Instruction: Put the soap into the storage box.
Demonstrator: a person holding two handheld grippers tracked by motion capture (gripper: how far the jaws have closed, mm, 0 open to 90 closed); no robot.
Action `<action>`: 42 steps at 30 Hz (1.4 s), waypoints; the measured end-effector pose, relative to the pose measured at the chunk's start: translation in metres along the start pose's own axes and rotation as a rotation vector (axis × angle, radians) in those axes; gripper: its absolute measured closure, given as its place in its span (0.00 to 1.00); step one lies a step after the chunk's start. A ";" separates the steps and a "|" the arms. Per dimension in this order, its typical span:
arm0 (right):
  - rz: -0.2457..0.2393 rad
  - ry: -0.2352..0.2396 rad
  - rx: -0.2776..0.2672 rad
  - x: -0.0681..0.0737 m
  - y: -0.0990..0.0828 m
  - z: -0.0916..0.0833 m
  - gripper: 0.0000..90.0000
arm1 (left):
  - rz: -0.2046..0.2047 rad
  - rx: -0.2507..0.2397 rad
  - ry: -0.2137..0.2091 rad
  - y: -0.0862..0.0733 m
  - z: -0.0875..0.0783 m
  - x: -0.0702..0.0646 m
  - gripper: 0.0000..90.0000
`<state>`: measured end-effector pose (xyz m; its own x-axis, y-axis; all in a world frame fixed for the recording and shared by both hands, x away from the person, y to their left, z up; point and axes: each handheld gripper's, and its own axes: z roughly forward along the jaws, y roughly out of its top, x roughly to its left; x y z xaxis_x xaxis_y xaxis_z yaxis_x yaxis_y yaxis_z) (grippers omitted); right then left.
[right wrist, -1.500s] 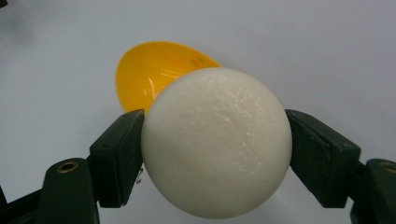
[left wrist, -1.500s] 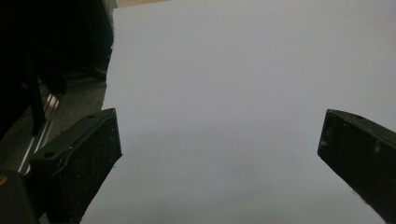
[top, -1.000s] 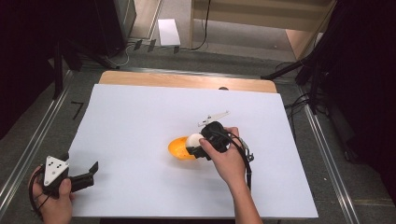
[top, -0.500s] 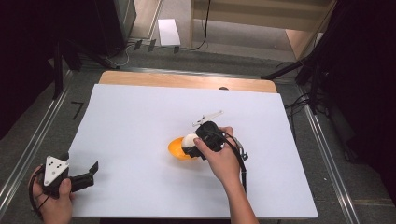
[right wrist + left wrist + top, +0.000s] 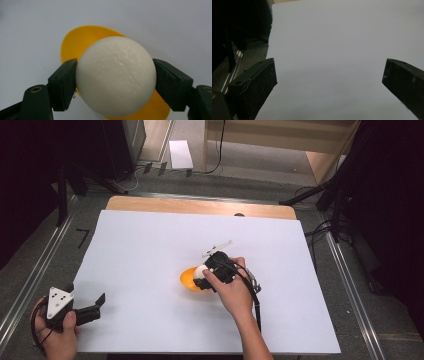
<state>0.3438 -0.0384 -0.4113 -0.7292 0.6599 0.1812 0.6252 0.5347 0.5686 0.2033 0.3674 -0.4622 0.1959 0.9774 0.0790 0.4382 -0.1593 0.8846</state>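
The right gripper (image 5: 115, 77) is clamped on a white ball (image 5: 116, 75), one jaw on each side at its widest part. In the high view the ball (image 5: 200, 271) sits at the middle of the white sheet (image 5: 150, 245) that covers the table, right over an orange dish (image 5: 187, 279). Whether the ball rests in the dish or hangs just above it, I cannot tell.

The step in hand looks like setting the ball into the dish, or lifting it out of it. Either way the grip should stay level across the ball's middle, since a smooth round thing can squirt out if the jaws ride high or low. Move straight up or down, slowly, so the jaws do not catch the dish's rim and tip it. If placing, open only once the ball's weight is on the dish.

The orange dish (image 5: 72, 42) is shallow and seems to hold nothing but the ball.

The left gripper (image 5: 95, 304) rests at the near left edge of the sheet, its jaws spread wide over bare sheet (image 5: 342, 45), grasping nothing.
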 end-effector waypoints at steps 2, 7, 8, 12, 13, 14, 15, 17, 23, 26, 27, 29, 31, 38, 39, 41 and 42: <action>0.003 0.000 0.004 0.000 -0.001 0.001 0.27 | 0.001 0.000 0.000 0.000 0.000 0.000 0.00; 0.011 -0.010 0.013 0.002 -0.001 0.004 0.27 | 0.001 0.001 0.000 0.000 0.000 0.000 0.00; 0.009 -0.013 0.015 0.003 -0.001 0.006 0.27 | 0.002 0.000 0.000 0.000 0.000 0.000 0.00; 0.011 -0.016 0.015 0.006 -0.002 0.007 0.27 | 0.002 -0.001 0.000 0.000 0.000 0.000 0.00; 0.017 -0.015 0.010 0.006 -0.002 0.008 0.27 | 0.002 -0.002 0.000 0.000 0.000 0.000 0.00; 0.024 -0.014 0.012 0.006 -0.003 0.009 0.27 | 0.002 -0.001 0.000 0.000 0.000 0.000 0.00; 0.026 -0.021 0.020 0.007 -0.003 0.010 0.27 | 0.003 -0.001 -0.001 0.000 0.000 0.000 0.00; 0.033 -0.012 0.024 0.007 -0.005 0.010 0.25 | 0.002 -0.001 -0.002 0.000 0.000 0.000 0.00; 0.060 0.000 -0.022 0.003 -0.009 0.002 0.15 | 0.002 -0.002 -0.002 0.000 0.000 0.000 0.00; 0.054 0.021 -0.066 0.002 -0.012 -0.004 0.15 | 0.002 0.000 -0.002 0.000 0.000 0.000 0.00; 0.051 0.027 -0.076 0.002 -0.012 -0.006 0.15 | 0.001 -0.002 -0.004 0.000 0.000 0.000 0.00; 0.051 0.017 -0.105 0.002 -0.016 -0.012 0.15 | 0.001 -0.001 -0.005 0.000 0.000 0.000 0.00; 0.057 0.024 -0.130 -0.001 -0.019 -0.017 0.15 | 0.001 -0.001 -0.005 0.000 0.000 0.000 0.00; 0.102 -0.029 -0.169 -0.015 -0.036 -0.032 0.14 | 0.001 0.000 -0.007 0.000 0.000 -0.001 0.00; 0.102 -0.029 -0.169 -0.015 -0.036 -0.032 0.14 | 0.001 0.000 -0.007 0.000 0.000 -0.001 0.00; 0.119 -0.038 -0.186 -0.023 -0.046 -0.037 0.14 | 0.004 0.000 -0.006 0.000 0.000 -0.001 0.00; 0.124 -0.041 -0.191 -0.025 -0.048 -0.038 0.14 | 0.004 0.000 -0.005 0.000 0.000 -0.001 0.00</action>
<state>0.3210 -0.1008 -0.4125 -0.6356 0.7375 0.2282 0.6425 0.3415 0.6860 0.2033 0.3667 -0.4625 0.2026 0.9760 0.0802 0.4376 -0.1635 0.8842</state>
